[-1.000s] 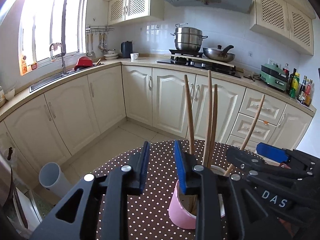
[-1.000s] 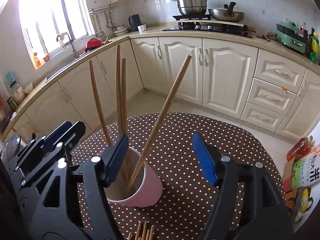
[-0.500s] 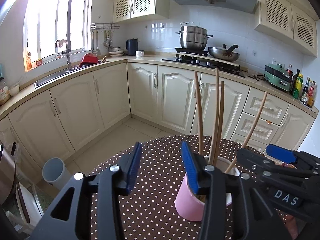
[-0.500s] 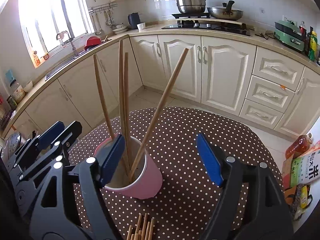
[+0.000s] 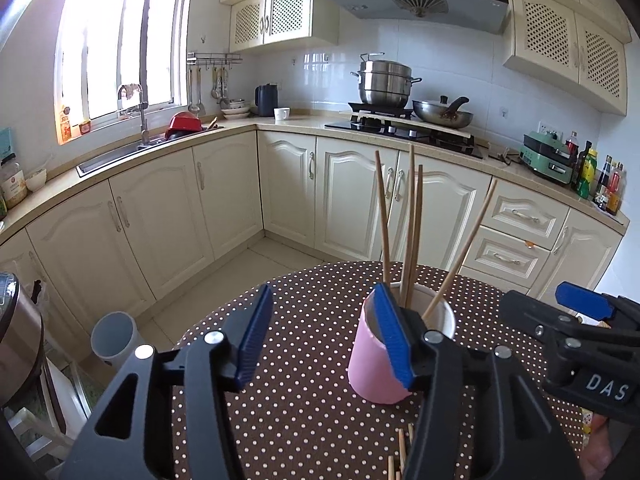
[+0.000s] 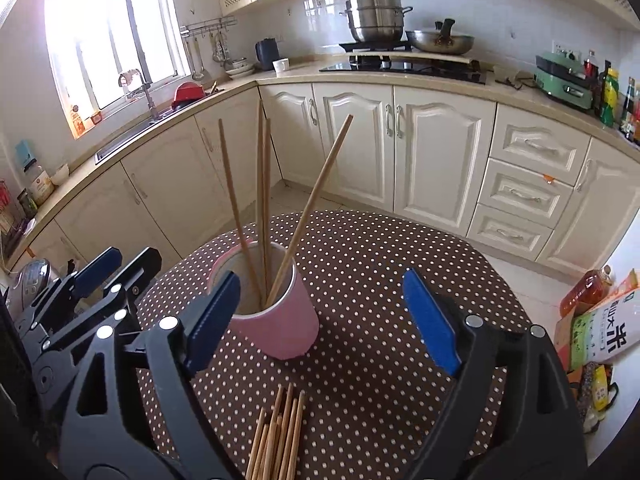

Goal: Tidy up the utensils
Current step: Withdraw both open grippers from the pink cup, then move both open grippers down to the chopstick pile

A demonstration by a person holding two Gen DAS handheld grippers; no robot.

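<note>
Four wooden chopsticks stood in the pink cup on my brown polka-dot tablecloth, three near upright and one leaning right. My left gripper was spread wide and held nothing, its right pad in front of the cup's near rim. My right gripper also gaped wide and empty, with the cup just inside its left pad. More loose chopsticks lay bundled on the cloth below the cup.
</note>
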